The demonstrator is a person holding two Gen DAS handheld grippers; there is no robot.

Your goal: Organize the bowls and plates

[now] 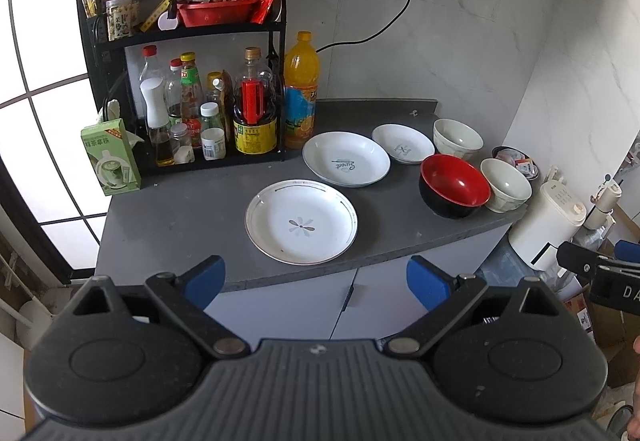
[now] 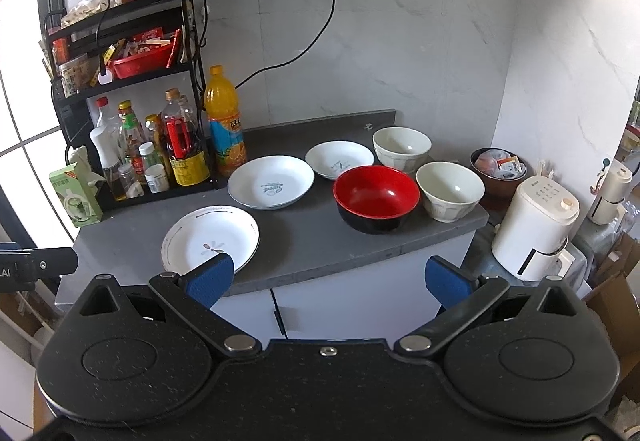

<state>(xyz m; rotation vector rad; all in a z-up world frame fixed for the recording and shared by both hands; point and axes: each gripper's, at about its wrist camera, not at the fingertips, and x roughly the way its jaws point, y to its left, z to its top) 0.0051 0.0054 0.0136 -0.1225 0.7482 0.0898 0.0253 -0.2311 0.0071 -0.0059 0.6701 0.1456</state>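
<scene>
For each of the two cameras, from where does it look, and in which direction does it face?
Left wrist: sits behind the open left gripper, off the counter's front edge, facing the flower plate; the right gripper shows at right.
Right wrist: behind the open right gripper, facing the red bowl; the left gripper's tip shows at left.
Shared: the flower plate, the red bowl.

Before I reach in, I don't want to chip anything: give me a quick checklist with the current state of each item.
1. Left gripper open and empty: ok.
2. Right gripper open and empty: ok.
3. Both grippers short of the counter, touching nothing: ok.
4. Three plates lie flat and single, none stacked: flower plate, big plate, small plate: ok.
5. Red bowl clear of the white bowl beside it: cannot tell, rims very close.
6. Back bowl upright: ok.
</scene>
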